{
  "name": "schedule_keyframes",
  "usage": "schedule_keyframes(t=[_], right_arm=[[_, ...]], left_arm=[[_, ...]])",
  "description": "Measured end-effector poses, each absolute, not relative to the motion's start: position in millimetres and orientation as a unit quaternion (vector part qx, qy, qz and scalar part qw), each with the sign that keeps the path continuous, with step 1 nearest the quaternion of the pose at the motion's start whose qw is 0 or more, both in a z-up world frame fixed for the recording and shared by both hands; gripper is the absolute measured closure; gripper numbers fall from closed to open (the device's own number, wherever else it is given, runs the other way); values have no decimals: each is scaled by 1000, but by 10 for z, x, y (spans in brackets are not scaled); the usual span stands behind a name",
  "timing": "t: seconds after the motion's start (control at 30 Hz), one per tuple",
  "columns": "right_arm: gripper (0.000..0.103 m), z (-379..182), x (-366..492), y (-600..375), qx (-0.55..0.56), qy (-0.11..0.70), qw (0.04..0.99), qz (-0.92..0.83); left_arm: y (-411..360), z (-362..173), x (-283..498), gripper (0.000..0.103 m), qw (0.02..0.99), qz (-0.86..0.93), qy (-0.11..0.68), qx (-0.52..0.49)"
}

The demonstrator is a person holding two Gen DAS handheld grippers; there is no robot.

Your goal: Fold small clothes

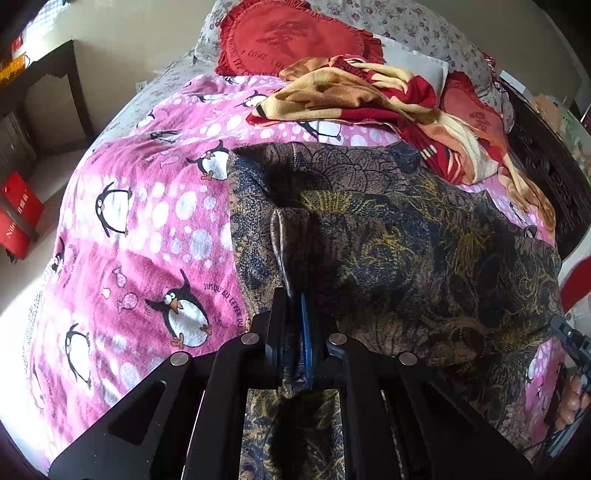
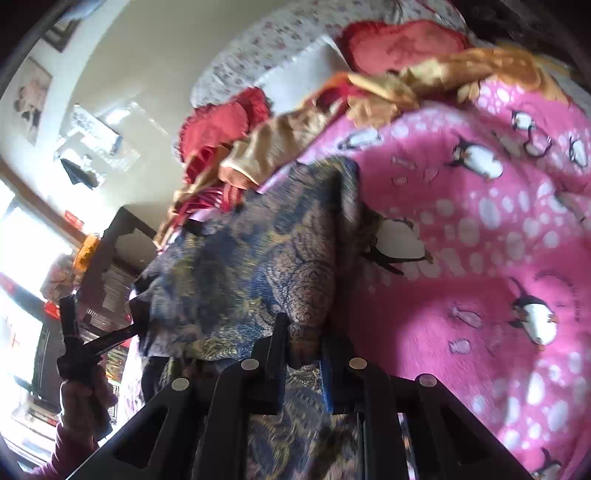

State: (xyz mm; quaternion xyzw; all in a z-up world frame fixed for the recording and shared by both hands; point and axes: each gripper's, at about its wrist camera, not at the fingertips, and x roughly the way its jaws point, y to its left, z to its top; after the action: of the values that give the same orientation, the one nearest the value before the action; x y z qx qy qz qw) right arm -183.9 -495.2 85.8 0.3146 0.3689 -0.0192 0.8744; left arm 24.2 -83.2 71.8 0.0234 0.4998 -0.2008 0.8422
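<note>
A dark floral-patterned garment point(image 1: 406, 236) in brown, blue and gold hangs over the pink penguin blanket point(image 1: 140, 229). My left gripper point(image 1: 295, 317) is shut on a bunched edge of it. My right gripper point(image 2: 301, 343) is shut on another edge of the same garment point(image 2: 251, 251) and holds it lifted above the blanket point(image 2: 480, 258). The right gripper also shows at the right edge of the left wrist view point(image 1: 570, 339). The left gripper and the hand holding it show at the left of the right wrist view point(image 2: 74, 343).
A crumpled red and yellow cloth point(image 1: 369, 99) lies at the bed's far side, with red frilled cushions point(image 1: 288, 37) and a floral pillow point(image 1: 424, 26) behind it. A dark side table point(image 1: 48, 85) and a red box point(image 1: 18, 214) stand left of the bed.
</note>
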Motion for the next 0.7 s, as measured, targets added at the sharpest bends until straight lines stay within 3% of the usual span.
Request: schedule_keyframes(t=[0.2, 0.27, 0.3, 0.33, 0.43, 0.57, 0.6, 0.7], right_arm=[[88, 504, -2005, -4953, 298, 449, 841, -46], [74, 465, -2093, -5082, 342, 438, 830, -47], [56, 520, -2167, -5154, 353, 421, 833, -65], [49, 596, -2237, -5223, 357, 398, 841, -80], [48, 764, -2261, -5422, 377, 350, 852, -95], [48, 645, -1848, -5583, 392, 364, 840, -88], [50, 589, -1732, -5599, 403, 369, 834, -75], [94, 662, -1496, -5523, 364, 364, 853, -82]], left_arm=[[-873, 586, 189, 98, 834, -203, 511, 49], [-857, 538, 165, 98, 831, -203, 517, 43], [-845, 533, 154, 98, 830, -204, 517, 40], [-830, 535, 150, 98, 831, -205, 516, 40], [-802, 555, 171, 98, 833, -202, 515, 34], [-784, 581, 188, 98, 834, -198, 515, 20], [-787, 579, 184, 98, 833, -199, 516, 20], [-804, 563, 170, 98, 830, -200, 520, 32]])
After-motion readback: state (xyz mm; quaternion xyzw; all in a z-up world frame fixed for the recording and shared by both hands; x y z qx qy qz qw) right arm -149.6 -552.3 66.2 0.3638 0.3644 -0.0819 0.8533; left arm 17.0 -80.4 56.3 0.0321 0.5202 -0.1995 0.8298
